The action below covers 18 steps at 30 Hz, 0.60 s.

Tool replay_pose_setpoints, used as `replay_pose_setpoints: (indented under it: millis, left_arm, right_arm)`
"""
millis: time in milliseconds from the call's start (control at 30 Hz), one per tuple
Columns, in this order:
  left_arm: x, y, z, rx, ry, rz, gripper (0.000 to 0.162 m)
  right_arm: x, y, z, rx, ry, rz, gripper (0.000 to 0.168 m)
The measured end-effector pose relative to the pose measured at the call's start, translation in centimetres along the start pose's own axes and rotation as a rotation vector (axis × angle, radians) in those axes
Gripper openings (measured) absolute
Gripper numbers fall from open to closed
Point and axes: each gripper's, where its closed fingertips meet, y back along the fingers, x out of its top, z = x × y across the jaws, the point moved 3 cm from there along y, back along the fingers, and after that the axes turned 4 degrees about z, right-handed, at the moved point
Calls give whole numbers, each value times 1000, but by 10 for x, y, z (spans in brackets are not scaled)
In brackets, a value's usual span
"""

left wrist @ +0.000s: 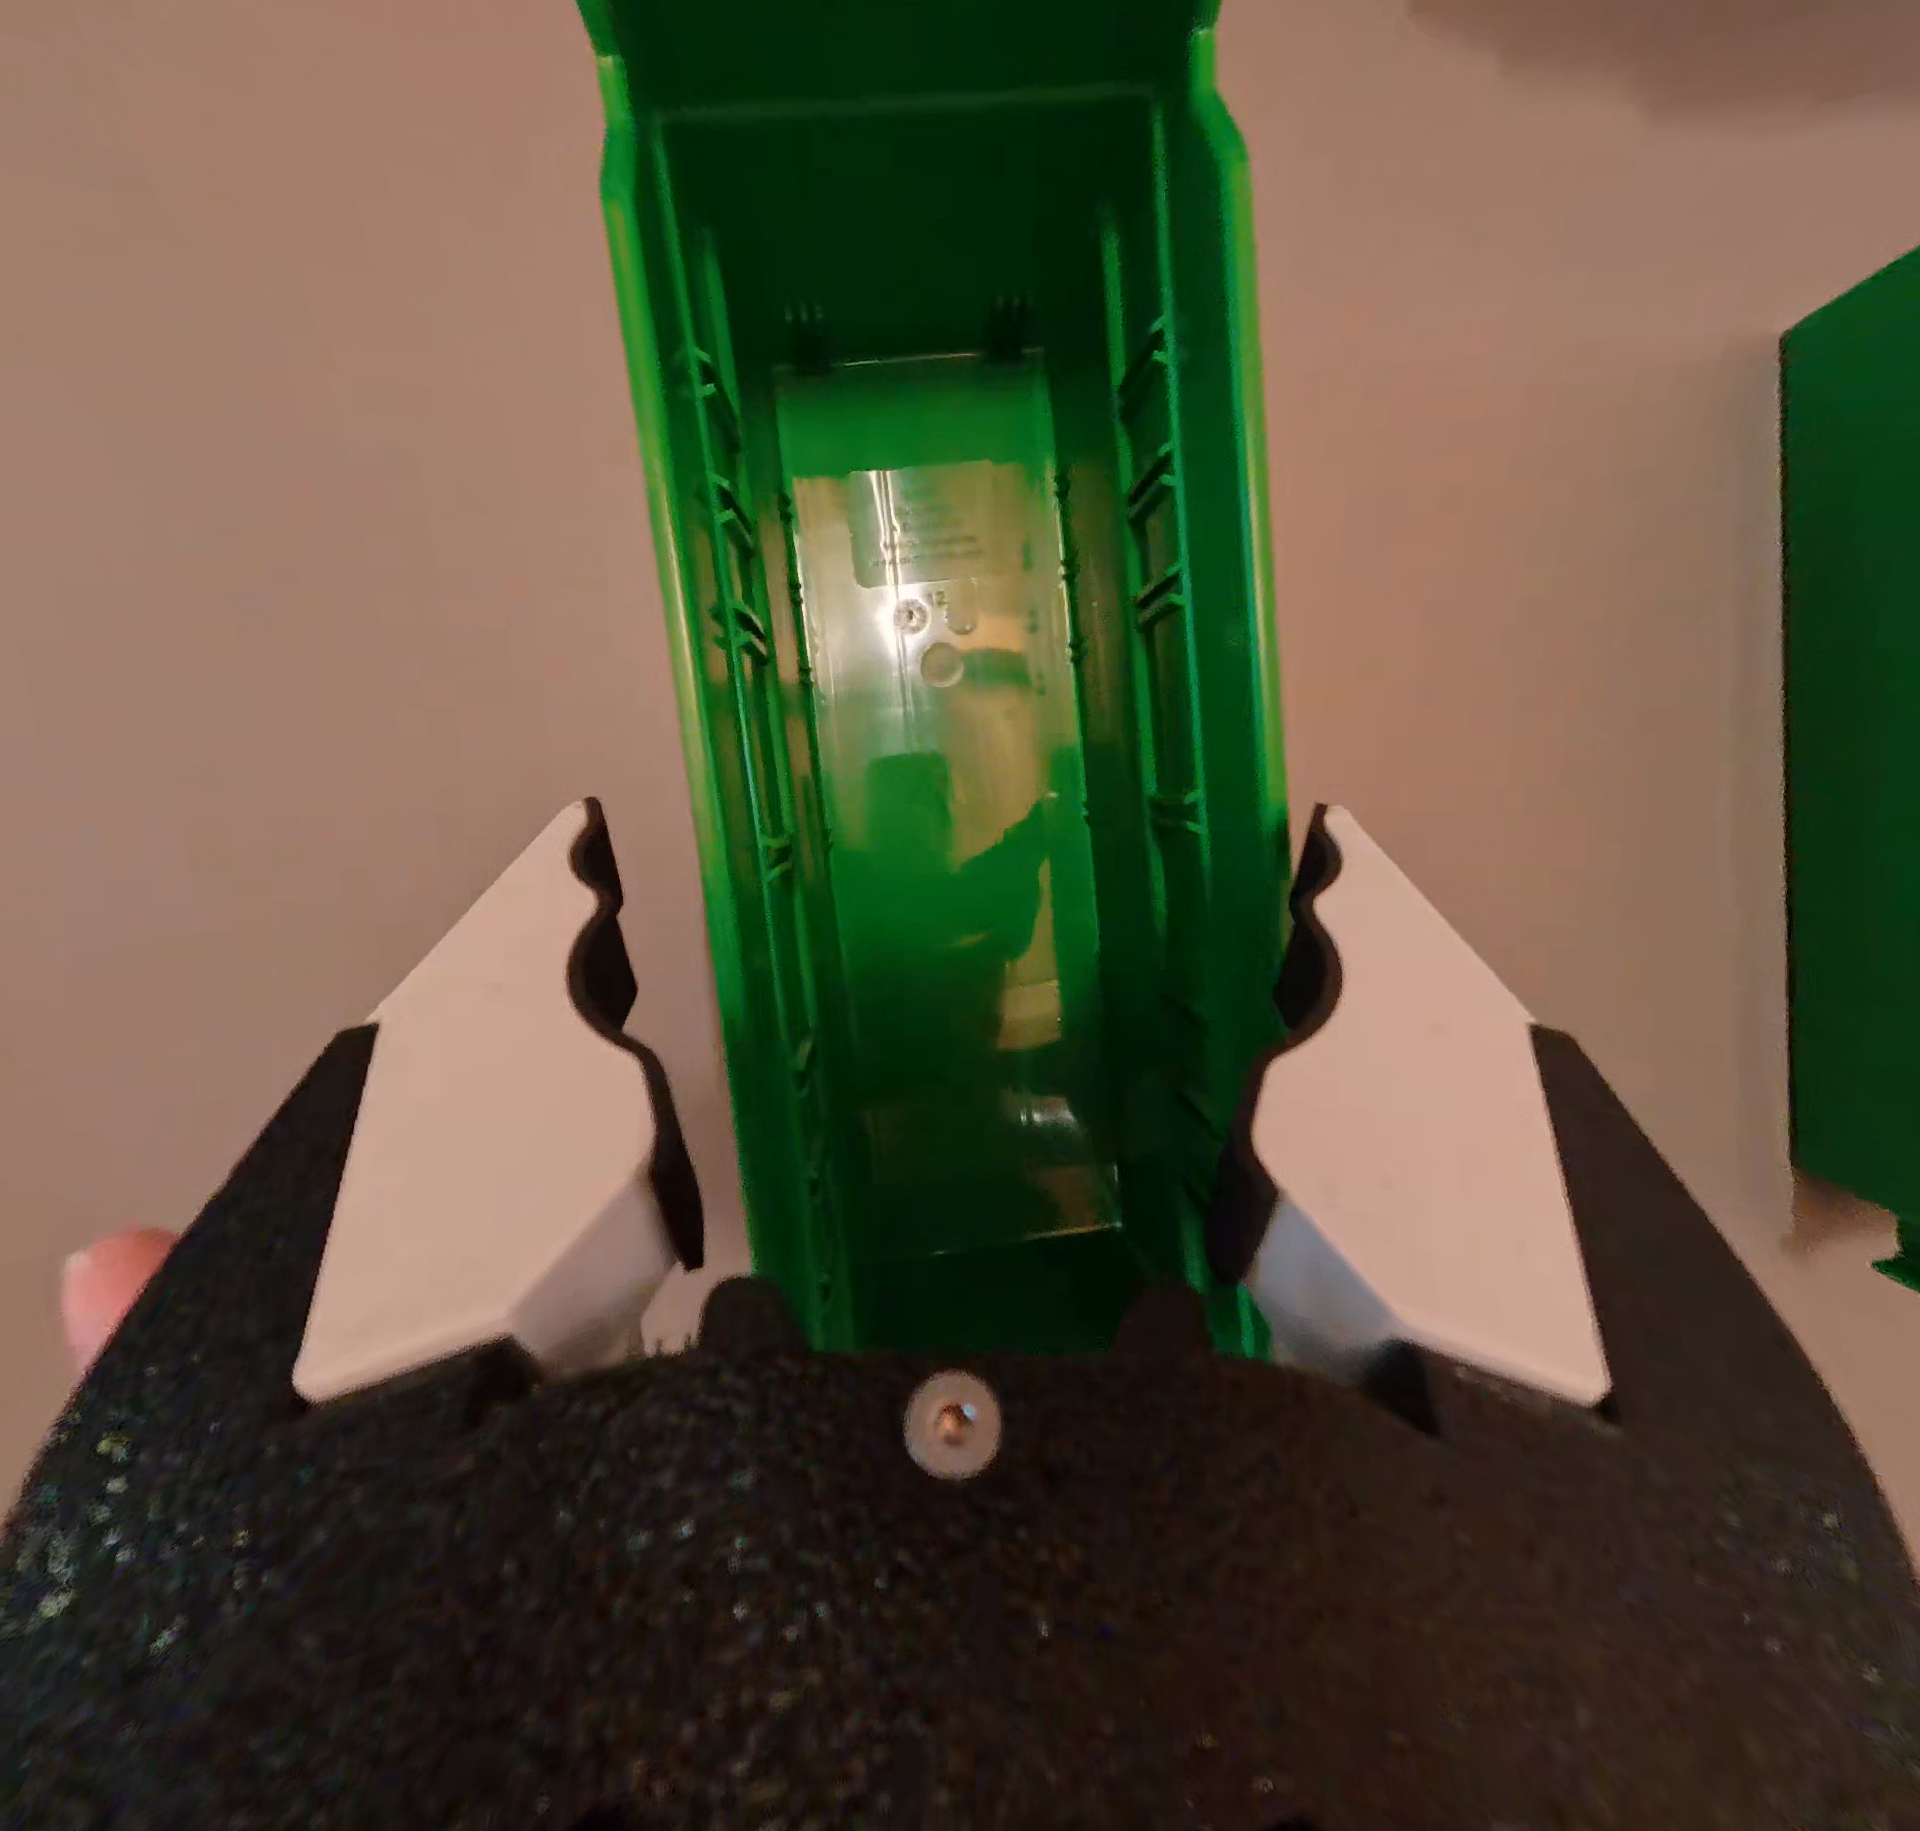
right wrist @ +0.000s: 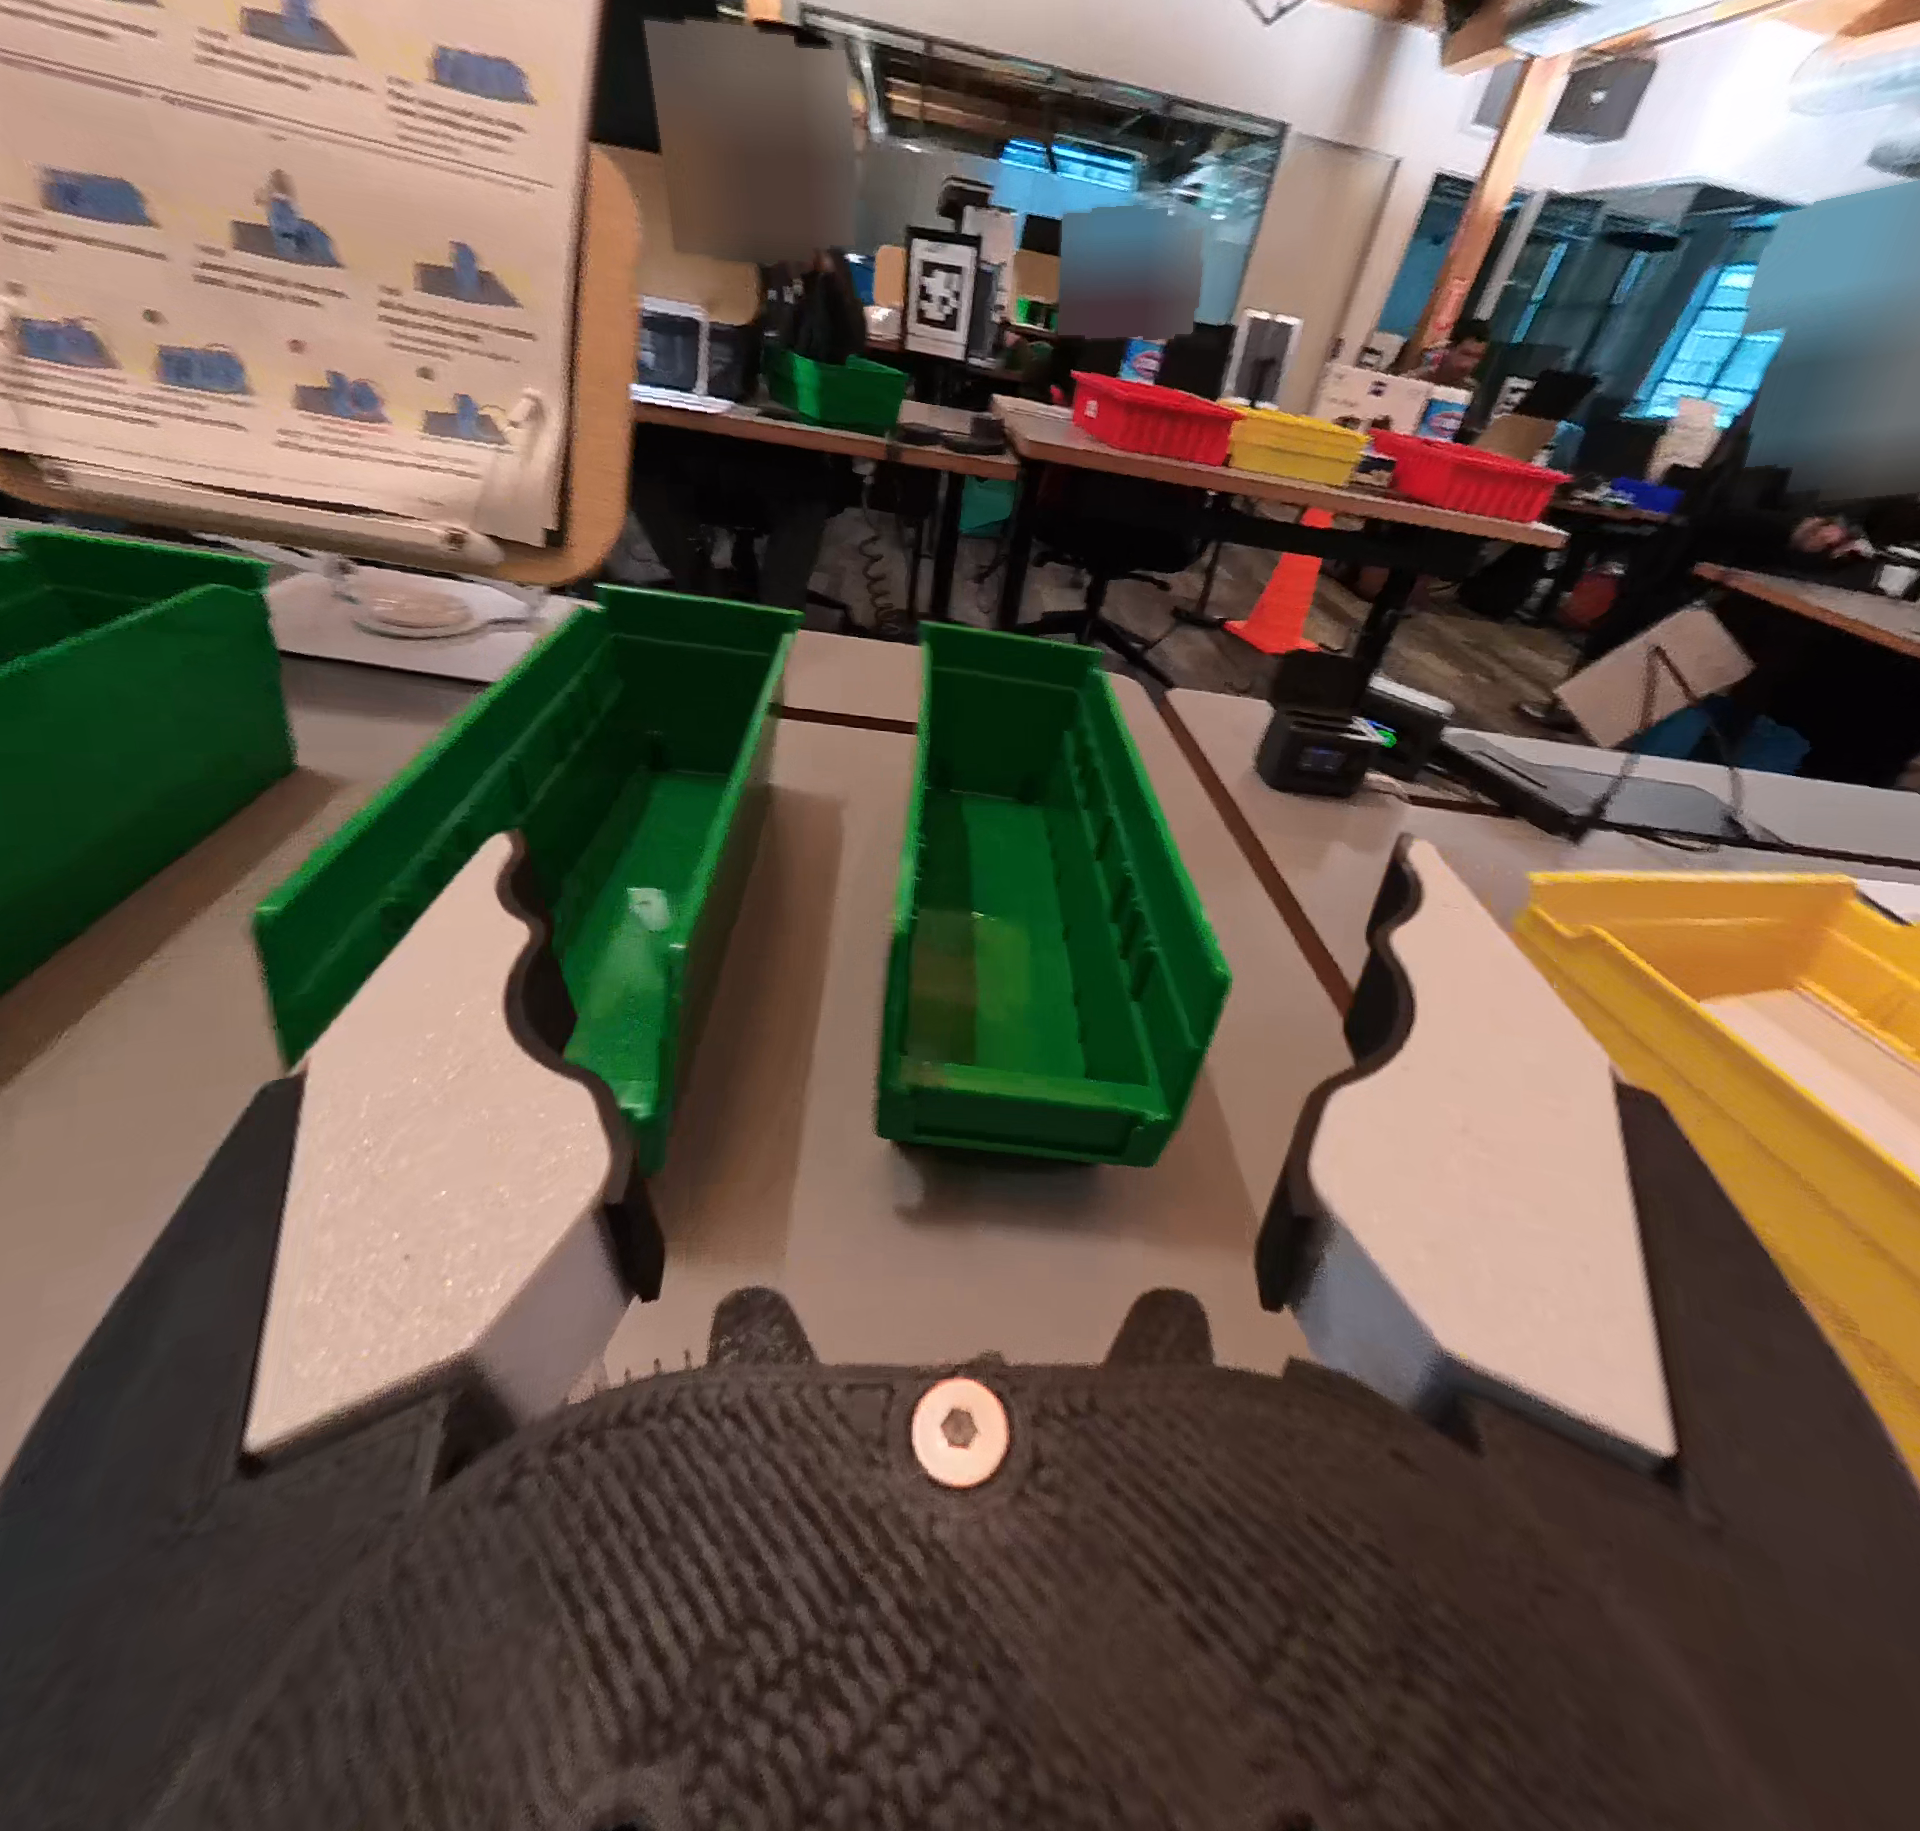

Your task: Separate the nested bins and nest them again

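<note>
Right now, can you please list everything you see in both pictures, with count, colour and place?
narrow bins: two seen from the right wrist, green, side by side on the table; the left one is tilted.
bin between the left fingers: one, green, open side facing the camera.
wider bin: one, green, far left.
yellow bin: one, right edge.
table: grey.
instruction sheet: one, white, upper left.
background trays: red and yellow, on a far table.
orange cone: one, on the floor.
left gripper: jaws around the bin.
right gripper: open, empty.
</note>
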Motion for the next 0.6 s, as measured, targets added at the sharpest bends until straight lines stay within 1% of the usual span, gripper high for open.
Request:
replay_pose_setpoints:
  millis: [133, 233, 267, 500, 600]
  left_arm:
    - [-3, -10, -1, -38, 52, -10, 131]
    - [-7, -15, 5, -86, 86, -32, 125]
    - [-8, -16, 6, -86, 86, -38, 125]
    - [-8, -16, 7, -50, 81, -48, 124]
    - [-14, -17, 8, -11, 47, -99, 128]
  right_arm:
    - [1, -2, -31, 90, 42, -36, 150]
    - [-3, -4, -45, 128, 47, -58, 150]
    - [-3, -5, -49, 135, 45, -61, 150]
    - [-11, -8, -55, 132, 63, -94, 147]
    - [-14, -8, -53, 127, 43, -105, 146]
